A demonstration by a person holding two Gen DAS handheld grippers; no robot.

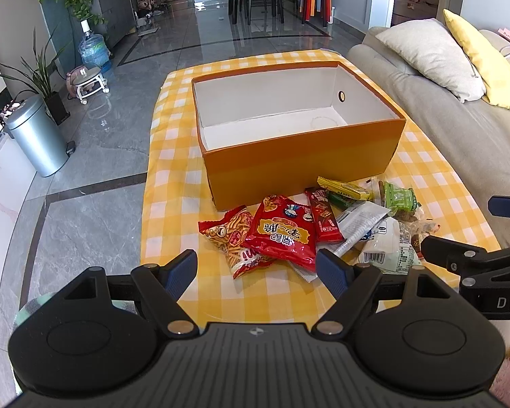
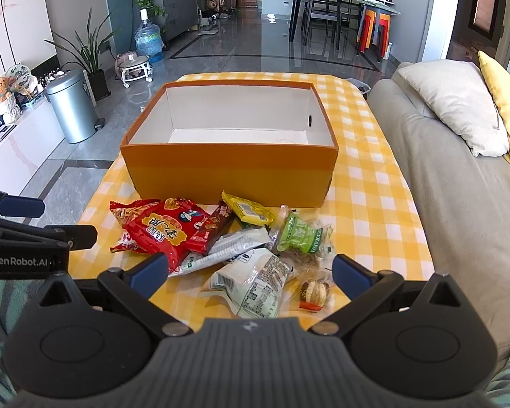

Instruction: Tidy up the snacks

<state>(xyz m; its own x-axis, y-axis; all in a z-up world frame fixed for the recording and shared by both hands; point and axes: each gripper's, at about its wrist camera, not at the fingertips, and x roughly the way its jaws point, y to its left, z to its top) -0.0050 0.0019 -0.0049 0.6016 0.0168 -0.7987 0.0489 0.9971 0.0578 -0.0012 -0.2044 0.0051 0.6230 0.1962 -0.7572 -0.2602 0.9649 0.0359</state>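
An open orange box (image 1: 299,156) (image 2: 227,176) with a white, bare inside stands on the yellow checked tablecloth (image 1: 173,183) (image 2: 367,197). A pile of snack packets lies in front of it: a large red bag (image 1: 282,234) (image 2: 163,227), a red stick-snack bag (image 1: 234,238), a dark red bar (image 1: 323,214) (image 2: 214,226), a yellow packet (image 1: 343,187) (image 2: 248,210), a green packet (image 1: 397,197) (image 2: 295,234) and a white packet (image 1: 387,248) (image 2: 255,282). My left gripper (image 1: 258,272) is open and empty just short of the red bags. My right gripper (image 2: 250,272) is open and empty, over the white packet.
A beige sofa (image 1: 459,125) (image 2: 459,187) with grey and yellow cushions runs along the table's right side. A metal bin (image 1: 37,136) (image 2: 73,108), plants and a water bottle stand on the tiled floor to the left. A dining table with chairs is far behind.
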